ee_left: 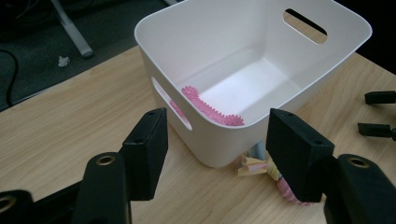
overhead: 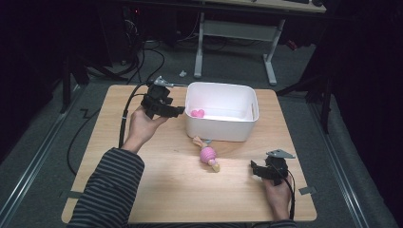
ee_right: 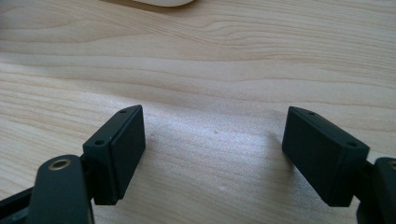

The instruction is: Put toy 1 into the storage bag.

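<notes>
A white bin (overhead: 221, 117) is standing on the far half of the wooden bench (overhead: 166, 185), with slot handles cut into its end walls. A pink spiky toy (overhead: 197, 113) is lying inside the bin, against the wall on the person's left; in the left gripper view it is showing as a bumpy pink strip (ee_left: 211, 109) along the bottom of that wall. The left gripper (overhead: 177, 111) is hovering just beside the bin's left end, held in the person's left hand (overhead: 142, 126), whose striped sleeve (overhead: 111, 190) is coming in from the bottom. Its jaws are standing partly open with nothing between them, framing the bin's near corner in the left gripper view (ee_left: 217, 140). A small doll (overhead: 207, 154) in a pink dress is lying on the bench just in front of the bin, close to its near wall; part of it is peeking out beside the bin's corner (ee_left: 261, 168). The right gripper (overhead: 255, 170) is resting low near the bench's right front, well apart from the doll, held in the right hand (overhead: 278, 194). Its jaws are gaping wide and empty over bare wood (ee_right: 212, 154).
</notes>
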A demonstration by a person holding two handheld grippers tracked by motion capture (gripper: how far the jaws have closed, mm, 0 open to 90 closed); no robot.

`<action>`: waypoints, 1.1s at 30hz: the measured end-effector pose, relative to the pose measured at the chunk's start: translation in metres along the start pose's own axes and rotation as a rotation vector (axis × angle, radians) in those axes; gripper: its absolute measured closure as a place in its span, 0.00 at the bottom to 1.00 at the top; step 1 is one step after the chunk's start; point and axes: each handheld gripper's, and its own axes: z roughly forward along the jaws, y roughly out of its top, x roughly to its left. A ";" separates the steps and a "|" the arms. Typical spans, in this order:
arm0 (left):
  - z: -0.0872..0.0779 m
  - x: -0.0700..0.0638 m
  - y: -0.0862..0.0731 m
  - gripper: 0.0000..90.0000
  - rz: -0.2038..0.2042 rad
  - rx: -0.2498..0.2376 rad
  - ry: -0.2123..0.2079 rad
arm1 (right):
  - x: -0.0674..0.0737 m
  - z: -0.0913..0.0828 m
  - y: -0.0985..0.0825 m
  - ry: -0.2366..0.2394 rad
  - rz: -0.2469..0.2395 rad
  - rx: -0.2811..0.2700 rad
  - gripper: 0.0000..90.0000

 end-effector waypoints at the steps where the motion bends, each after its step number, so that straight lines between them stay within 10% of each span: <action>1: -0.001 0.000 -0.001 0.44 -0.002 -0.003 0.000 | 0.000 0.000 0.000 0.000 0.000 0.000 0.24; 33: -0.036 0.013 -0.046 0.43 -0.065 -0.052 0.029 | 0.000 0.000 0.000 0.000 0.002 0.000 0.24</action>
